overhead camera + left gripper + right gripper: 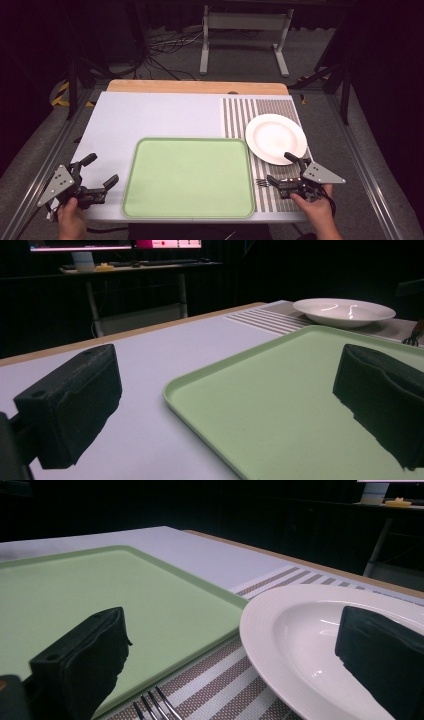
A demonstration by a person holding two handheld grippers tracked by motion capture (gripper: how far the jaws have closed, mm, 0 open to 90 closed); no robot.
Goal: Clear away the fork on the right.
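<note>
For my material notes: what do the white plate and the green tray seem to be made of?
The white plate looks like glazed ceramic: glossy, with bright light streaks and fine rim ridges. The green tray looks like matte plastic: even pale colour, soft dull sheen, rounded moulded rim. Neither is certain.

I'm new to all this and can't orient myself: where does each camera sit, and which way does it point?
High view: above the table's near edge, looking forward and down; both hands hold claws.
Left gripper view: on the left claw, looking across the green tray to the white plate.
Right gripper view: on the right claw, over the fork.
Both share tray and plate.
</note>
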